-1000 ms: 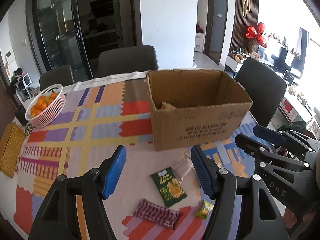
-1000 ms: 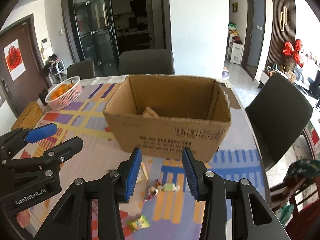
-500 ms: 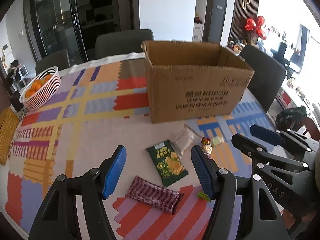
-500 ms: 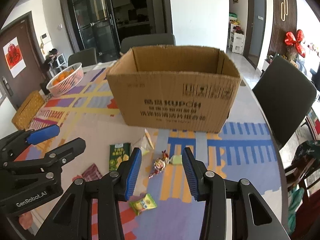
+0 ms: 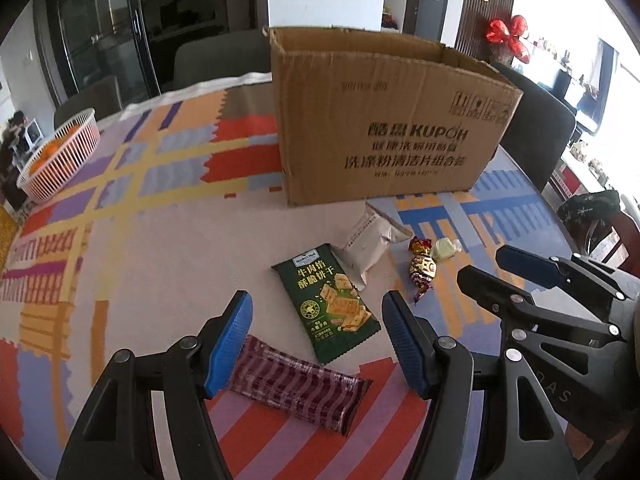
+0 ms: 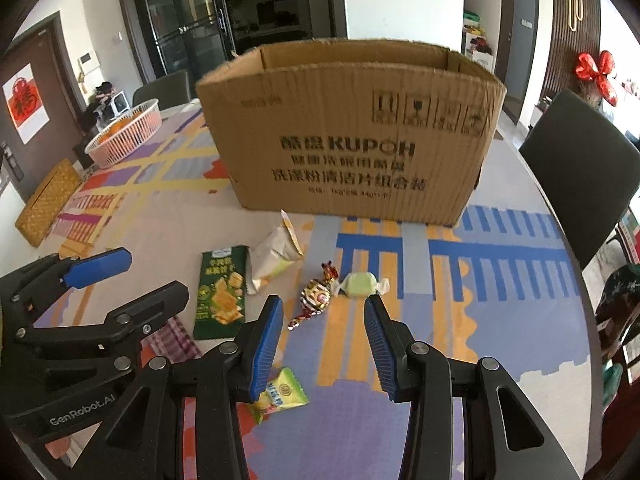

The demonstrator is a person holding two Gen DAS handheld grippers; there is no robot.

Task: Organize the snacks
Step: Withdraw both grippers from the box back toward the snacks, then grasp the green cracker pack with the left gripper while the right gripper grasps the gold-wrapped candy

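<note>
Between our left gripper's (image 5: 316, 338) open jaws lies the green packet (image 5: 328, 302). Our right gripper (image 6: 323, 344) gapes empty, candies (image 6: 316, 296) just beyond.

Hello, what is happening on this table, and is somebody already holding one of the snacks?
A person holds a two-finger tool in each hand over a patterned table, and neither holds a snack. The left tool is open above the green cracker packet and the striped purple bar. The right tool is open near the gold foil candy and the pale green candy. All the snacks lie on the tablecloth in front of the open cardboard box.
</note>
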